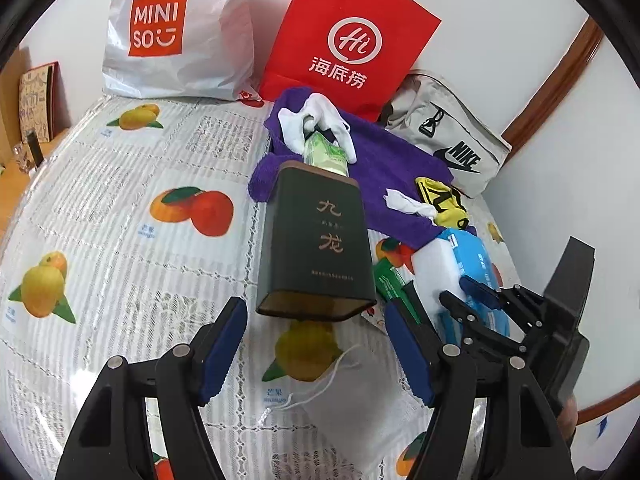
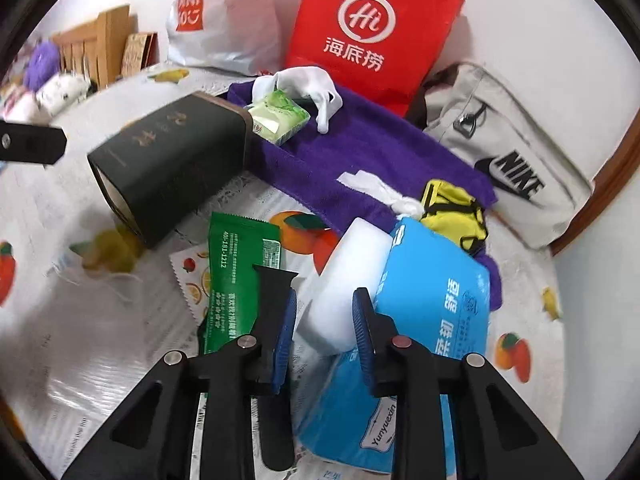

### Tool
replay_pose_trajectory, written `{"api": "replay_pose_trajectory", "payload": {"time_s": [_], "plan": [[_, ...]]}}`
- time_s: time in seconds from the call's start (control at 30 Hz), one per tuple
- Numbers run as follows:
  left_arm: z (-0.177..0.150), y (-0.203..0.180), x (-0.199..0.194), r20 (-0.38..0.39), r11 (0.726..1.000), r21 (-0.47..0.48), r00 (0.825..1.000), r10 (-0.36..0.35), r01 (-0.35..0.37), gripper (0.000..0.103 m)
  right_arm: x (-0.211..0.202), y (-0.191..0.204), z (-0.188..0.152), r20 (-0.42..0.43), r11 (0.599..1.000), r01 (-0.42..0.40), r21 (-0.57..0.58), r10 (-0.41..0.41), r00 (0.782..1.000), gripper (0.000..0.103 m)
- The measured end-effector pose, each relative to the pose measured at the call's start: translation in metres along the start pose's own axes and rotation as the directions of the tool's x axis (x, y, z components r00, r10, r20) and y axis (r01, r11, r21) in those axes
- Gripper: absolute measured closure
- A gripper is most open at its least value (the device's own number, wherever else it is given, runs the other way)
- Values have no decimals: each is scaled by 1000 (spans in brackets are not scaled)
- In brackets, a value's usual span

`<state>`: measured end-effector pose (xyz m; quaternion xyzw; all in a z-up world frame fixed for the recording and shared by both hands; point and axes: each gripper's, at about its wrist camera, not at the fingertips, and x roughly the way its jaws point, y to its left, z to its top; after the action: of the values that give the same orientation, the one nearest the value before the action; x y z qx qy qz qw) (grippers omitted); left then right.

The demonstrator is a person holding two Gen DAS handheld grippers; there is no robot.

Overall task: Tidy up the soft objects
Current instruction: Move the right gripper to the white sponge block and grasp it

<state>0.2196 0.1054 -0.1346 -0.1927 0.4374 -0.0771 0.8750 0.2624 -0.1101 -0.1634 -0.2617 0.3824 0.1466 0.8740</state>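
Note:
A dark green tin (image 1: 316, 248) lies on its side on the fruit-print tablecloth (image 1: 120, 200). A green tissue pack (image 1: 324, 154) and a white glove (image 1: 320, 120) sit at its far mouth, on a purple towel (image 1: 400, 176). My left gripper (image 1: 316, 344) stands open just short of the tin's near end, holding nothing. In the right wrist view my right gripper (image 2: 324, 332) has its blue pads against both sides of a white foam block (image 2: 348, 280). That block leans on a blue tissue pack (image 2: 436, 296), with a green sachet (image 2: 236, 280) to its left.
A white Miniso bag (image 1: 176, 36), a red paper bag (image 1: 348, 36) and a grey Nike pouch (image 1: 448, 140) stand along the wall behind. A yellow fabric item (image 2: 456, 212) and a crumpled white tissue (image 2: 380, 192) lie on the towel. Wooden trim (image 1: 560, 80) edges the right side.

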Motion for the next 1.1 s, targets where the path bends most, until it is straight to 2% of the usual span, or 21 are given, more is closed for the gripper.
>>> {"api": "replay_pose_trajectory", "payload": {"time_s": [0.13, 0.2, 0.33, 0.5, 0.63, 0.77, 0.93, 1.1], "plan": [[-4, 1, 4, -11, 1000, -11, 1000, -23, 23, 33, 2, 13, -2, 19, 992, 100, -81, -99, 995, 84], [-6, 3, 5, -20, 999, -16, 999, -33, 32, 33, 0, 16, -3, 27, 990, 110, -90, -108, 994, 85], [-9, 5, 2, -15, 999, -23, 999, -38, 37, 33, -18, 10, -4, 42, 996, 79, -43, -77, 996, 90], [-13, 6, -3, -9, 998, -33, 999, -52, 52, 33, -52, 2, -7, 87, 999, 42, 17, -44, 995, 90], [-21, 6, -5, -10, 997, -42, 998, -61, 60, 33, -76, 0, -19, 102, 998, -23, 66, 16, 995, 90], [-31, 5, -5, -19, 996, -50, 997, -73, 72, 33, -99, -2, -42, 110, 988, -90, 129, 76, 991, 90], [-46, -5, -1, -35, 999, -13, 998, -49, 49, 33, -115, -6, -75, 111, 963, -174, 205, 154, 982, 90], [-60, -16, 2, -55, 999, 14, 997, -50, 51, 33, -113, -7, -109, 77, 956, -161, 247, 146, 986, 89]]}}
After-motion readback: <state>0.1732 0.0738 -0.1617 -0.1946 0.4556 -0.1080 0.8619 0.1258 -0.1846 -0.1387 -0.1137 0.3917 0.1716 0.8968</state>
